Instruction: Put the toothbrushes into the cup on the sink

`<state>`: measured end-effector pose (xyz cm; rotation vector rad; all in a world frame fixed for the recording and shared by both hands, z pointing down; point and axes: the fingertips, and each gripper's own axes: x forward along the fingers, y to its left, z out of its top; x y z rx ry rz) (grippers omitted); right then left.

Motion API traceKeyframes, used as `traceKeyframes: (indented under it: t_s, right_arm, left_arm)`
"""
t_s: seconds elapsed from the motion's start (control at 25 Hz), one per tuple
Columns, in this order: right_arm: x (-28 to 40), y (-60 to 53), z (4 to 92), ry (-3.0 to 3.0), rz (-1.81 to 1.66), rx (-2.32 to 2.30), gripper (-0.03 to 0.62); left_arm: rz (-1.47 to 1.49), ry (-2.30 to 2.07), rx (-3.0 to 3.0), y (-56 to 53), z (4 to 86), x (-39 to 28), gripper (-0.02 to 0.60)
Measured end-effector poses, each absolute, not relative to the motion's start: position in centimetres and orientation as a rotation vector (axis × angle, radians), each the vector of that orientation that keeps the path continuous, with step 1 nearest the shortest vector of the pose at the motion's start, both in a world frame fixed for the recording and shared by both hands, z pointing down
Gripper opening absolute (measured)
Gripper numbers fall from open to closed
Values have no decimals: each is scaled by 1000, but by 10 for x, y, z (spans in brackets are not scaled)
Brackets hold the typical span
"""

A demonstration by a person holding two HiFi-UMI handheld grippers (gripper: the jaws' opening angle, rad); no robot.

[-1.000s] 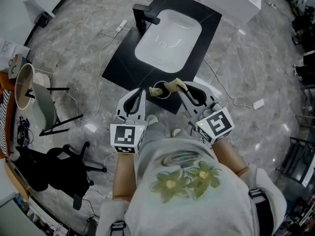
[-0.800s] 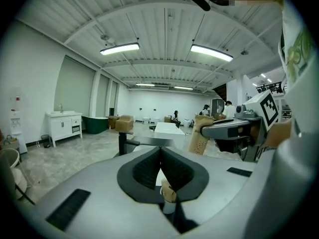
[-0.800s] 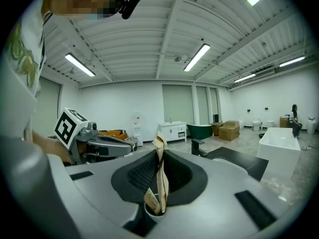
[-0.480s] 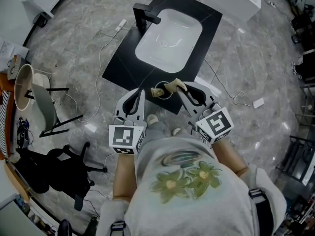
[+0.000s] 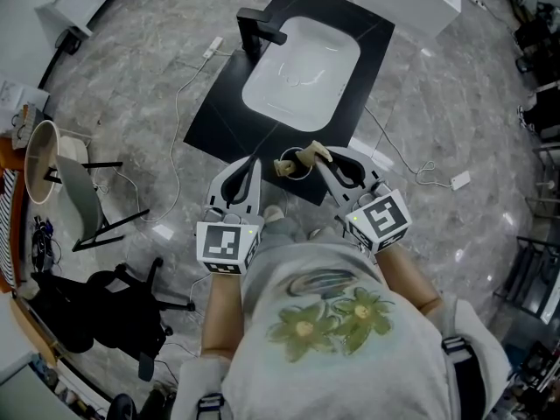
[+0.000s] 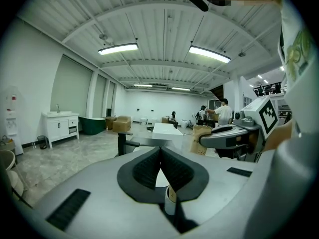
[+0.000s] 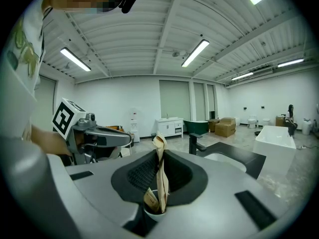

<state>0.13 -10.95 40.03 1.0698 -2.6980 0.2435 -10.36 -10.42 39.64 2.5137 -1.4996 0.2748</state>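
- At the near corner of the black sink surface (image 5: 219,112), a white cup (image 5: 287,166) stands in front of the basin (image 5: 302,68), on the side away from the faucet (image 5: 258,26).
- Step in hand, as judged: delivery of a toothbrush (image 7: 160,173) into the cup. The toothbrush is in a tan paper wrapper and stands nearly upright, its lower end already inside the cup mouth.
- A second tan packet (image 7: 148,200), shorter in view, appears to rest in the cup already; its contents cannot be confirmed.
- Right claw (image 7: 160,153): jaws closed on the wrapped toothbrush, gripping it at mid-length. The wrapper top projects above the jaws. The claw sits directly over the cup; contact with the rim cannot be determined.
- Left claw (image 6: 160,151): jaws fully together, nothing between them. It hovers just beside the cup on the opposite side and touches nothing visible.
- Next move, as judged: part the right jaws so the toothbrush drops to the cup bottom, then lift the claw straight up clear of the wrapper.
- Caution: the cup looks light and is not braced. A sideways pull during release could tip it or drag the packet back out.
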Motion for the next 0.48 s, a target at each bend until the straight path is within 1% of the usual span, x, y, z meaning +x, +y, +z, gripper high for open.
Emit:
traceKeyframes:
  t_s: [0.48]
  right_arm:
    - [-8,-116,421,-2628,281,1107,58]
  left_arm:
    - [263,-1429,2543,-117,404,-113,18]
